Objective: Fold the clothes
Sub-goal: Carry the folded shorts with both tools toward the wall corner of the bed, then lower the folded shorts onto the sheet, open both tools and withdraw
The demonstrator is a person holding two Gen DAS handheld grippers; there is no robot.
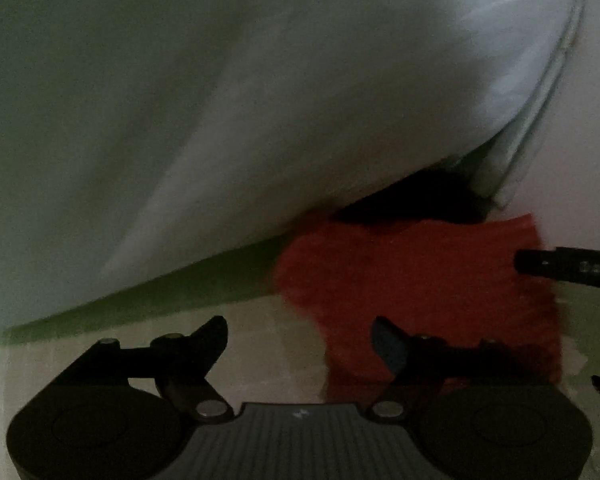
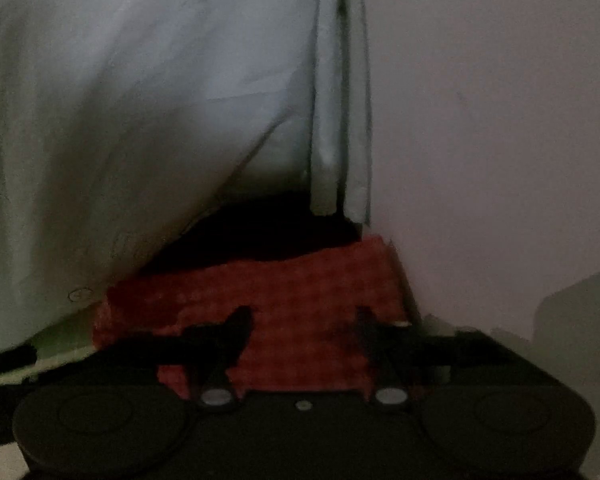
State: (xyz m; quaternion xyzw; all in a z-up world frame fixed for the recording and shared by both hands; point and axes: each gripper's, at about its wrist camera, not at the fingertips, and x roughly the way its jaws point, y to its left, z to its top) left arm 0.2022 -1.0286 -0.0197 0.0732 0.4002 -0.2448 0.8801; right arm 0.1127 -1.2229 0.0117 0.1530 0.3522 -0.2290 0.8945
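Nearest the cameras, the left gripper (image 1: pixel 300 332) and the right gripper (image 2: pixel 306 322) are both sitting with jaws spread apart, gripping nothing. Just beyond their tips a red cloth (image 1: pixel 420 280) (image 2: pixel 260 300) is lying on the pale table (image 1: pixel 260 344), and behind it a white garment (image 1: pixel 260 100) (image 2: pixel 120 120) is draping over its far edge
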